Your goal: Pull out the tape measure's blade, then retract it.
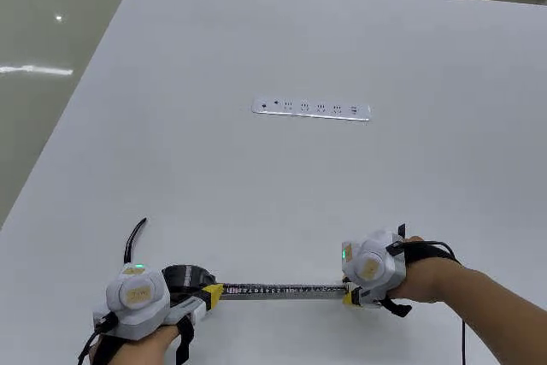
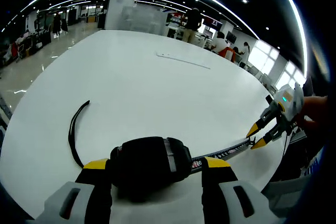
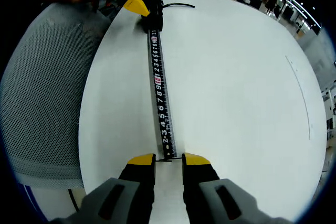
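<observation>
Blade [image 3: 160, 93] stretched between claws: left claw [image 2: 156, 163] clamps case [image 2: 147, 153], right claw [image 3: 169, 159] pinches tip.

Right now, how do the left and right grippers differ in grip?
The left gripper spreads wide around the black case; the right gripper is nearly closed, pinching the blade tip. The left gripper sits at the blade's high-number end, the right gripper at its zero end. Both have yellow tips, low over the white table.

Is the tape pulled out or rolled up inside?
Pulled out: the blade runs along the table from the black case to the right gripper.
</observation>
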